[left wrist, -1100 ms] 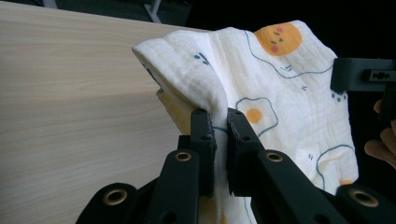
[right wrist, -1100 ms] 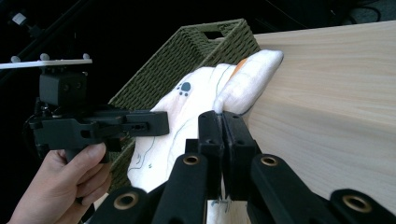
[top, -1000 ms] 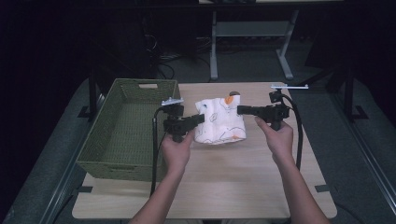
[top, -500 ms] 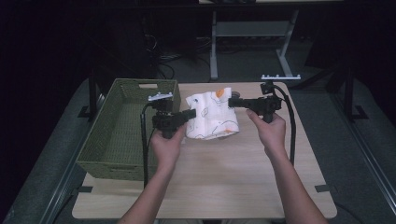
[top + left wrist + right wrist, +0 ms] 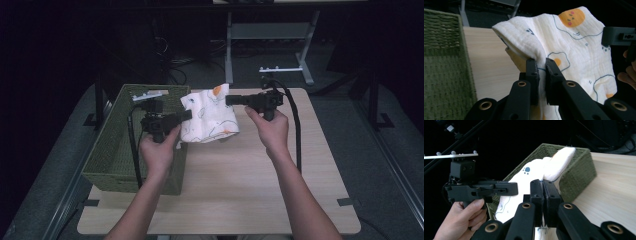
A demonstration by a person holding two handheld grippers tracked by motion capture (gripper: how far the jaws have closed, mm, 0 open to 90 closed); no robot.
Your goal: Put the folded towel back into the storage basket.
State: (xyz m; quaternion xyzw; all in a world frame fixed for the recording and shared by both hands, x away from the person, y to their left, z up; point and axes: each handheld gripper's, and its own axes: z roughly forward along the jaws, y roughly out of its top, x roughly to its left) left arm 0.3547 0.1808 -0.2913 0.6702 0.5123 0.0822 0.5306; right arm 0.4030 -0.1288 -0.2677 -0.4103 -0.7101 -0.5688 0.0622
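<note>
A folded white cloth (image 5: 210,117) printed with orange spots and blue outlines hangs in the air between my two grippers, above the table. My left gripper (image 5: 189,115) is shut on its left edge, beside the green woven basket (image 5: 112,150). My right gripper (image 5: 229,100) is shut on the cloth's upper right edge. In the left gripper view the cloth (image 5: 574,50) passes between the closed jaws of my left gripper (image 5: 542,67). The right gripper view shows the cloth (image 5: 536,170) pinched by my right gripper (image 5: 543,185), with the basket (image 5: 579,170) behind it.
The light wooden table (image 5: 240,180) stretches out in front of the cloth. The basket stands at the table's left side, its inside in shadow. A metal stand (image 5: 270,45) and dark floor lie beyond the far edge.
Both grippers have lifted the cloth off the table and carried it to the left, toward the basket. The cloth now hangs free above the tabletop.
</note>
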